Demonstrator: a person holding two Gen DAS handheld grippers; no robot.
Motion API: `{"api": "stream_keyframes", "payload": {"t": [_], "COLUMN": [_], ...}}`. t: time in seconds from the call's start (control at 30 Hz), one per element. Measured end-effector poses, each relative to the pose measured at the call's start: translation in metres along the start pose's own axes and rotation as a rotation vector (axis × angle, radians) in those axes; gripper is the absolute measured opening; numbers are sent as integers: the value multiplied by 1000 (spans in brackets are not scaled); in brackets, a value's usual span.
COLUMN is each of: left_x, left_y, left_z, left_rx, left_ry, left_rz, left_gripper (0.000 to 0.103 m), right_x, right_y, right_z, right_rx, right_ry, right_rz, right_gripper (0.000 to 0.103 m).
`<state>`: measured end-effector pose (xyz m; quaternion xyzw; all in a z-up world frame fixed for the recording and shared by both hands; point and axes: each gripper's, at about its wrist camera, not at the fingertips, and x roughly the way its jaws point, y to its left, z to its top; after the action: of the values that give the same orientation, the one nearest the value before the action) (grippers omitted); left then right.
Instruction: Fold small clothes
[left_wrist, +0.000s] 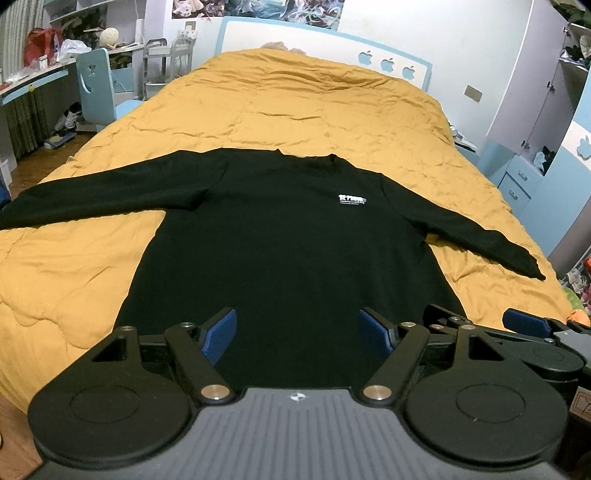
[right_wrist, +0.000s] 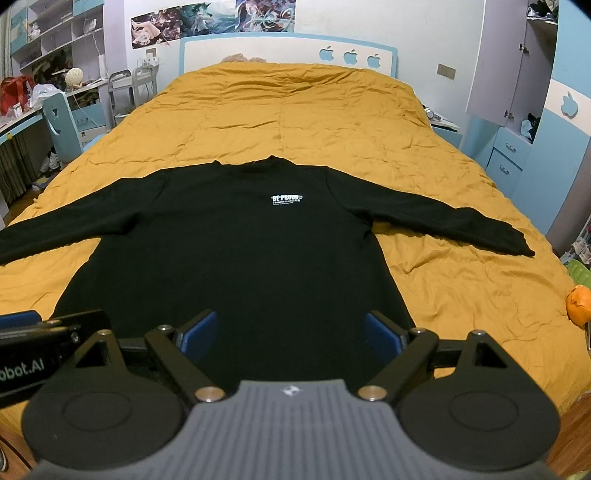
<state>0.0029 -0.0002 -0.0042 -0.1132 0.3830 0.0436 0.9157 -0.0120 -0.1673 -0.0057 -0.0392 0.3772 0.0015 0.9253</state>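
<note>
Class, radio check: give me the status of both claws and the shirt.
Left claw open, right claw open, both empty near the hem. Black shirt flat on the bed, sleeves spread, unfolded. Nothing on it.

A mustard quilt (right_wrist: 332, 122) covers the bed, with a blue headboard (right_wrist: 288, 51) and wardrobe (right_wrist: 532, 122) behind.

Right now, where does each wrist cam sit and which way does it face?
Left wrist: on the left hand-held gripper at the foot of the bed, facing the headboard over the black sweater; shows its own open blue fingers, plus the right hand-held gripper at right.
Right wrist: on the right hand-held gripper, same heading, set further right; open fingers, left gripper's edge at left.
Shared: sweater flat on the orange quilt, sleeves spread.
</note>
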Motion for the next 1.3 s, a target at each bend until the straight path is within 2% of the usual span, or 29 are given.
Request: {"api": "stream_keyframes", "payload": {"t": [1.3], "left_x": [4], "left_y": [-4], "left_z": [-3], "left_rx": [-2], "left_ry": [15], "left_rz": [7], "left_gripper": [88], "right_x": [6], "right_y": [-5], "right_z": [-3], "right_rx": [10], "right_ry": [15], "right_rz": [3], "right_gripper": [83]}}
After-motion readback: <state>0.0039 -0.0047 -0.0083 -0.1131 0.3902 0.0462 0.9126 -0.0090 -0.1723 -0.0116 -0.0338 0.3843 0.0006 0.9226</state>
